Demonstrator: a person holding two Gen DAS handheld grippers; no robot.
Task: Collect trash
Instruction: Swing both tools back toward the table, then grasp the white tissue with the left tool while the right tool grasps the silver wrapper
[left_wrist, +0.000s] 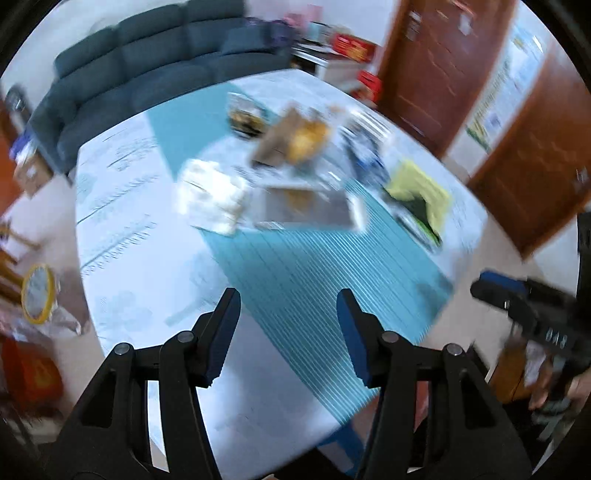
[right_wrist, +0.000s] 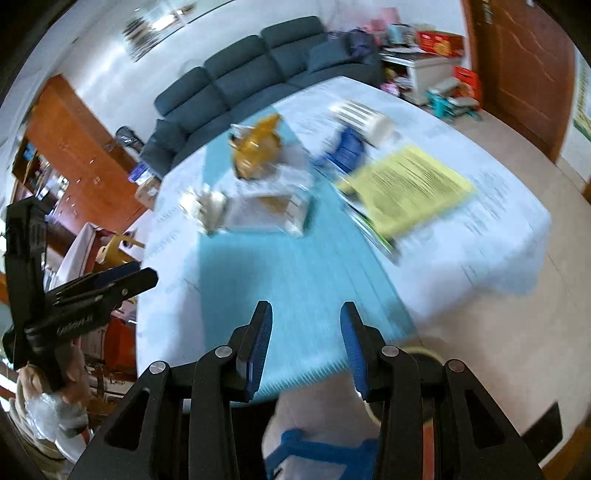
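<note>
Both views are motion-blurred. A table with a white cloth (left_wrist: 122, 229) and a teal runner (left_wrist: 295, 266) holds a heap of litter: crumpled white tissue (left_wrist: 210, 195) (right_wrist: 207, 206), a flat cardboard box (left_wrist: 306, 206) (right_wrist: 269, 210), an orange-yellow wrapper (left_wrist: 306, 136) (right_wrist: 258, 147), a blue packet (left_wrist: 365, 155) (right_wrist: 347, 147) and a yellow sheet (left_wrist: 421, 188) (right_wrist: 410, 188). My left gripper (left_wrist: 288, 295) is open and empty above the near table edge. My right gripper (right_wrist: 306, 308) is open and empty, also short of the litter.
A dark sofa (left_wrist: 147, 62) stands behind the table. Wooden doors (left_wrist: 443, 62) are at the right and a wooden cabinet (right_wrist: 77, 147) at the left. A yellow-rimmed bin (left_wrist: 37, 291) sits on the floor left of the table. A blue stool (right_wrist: 317, 454) is below the right gripper.
</note>
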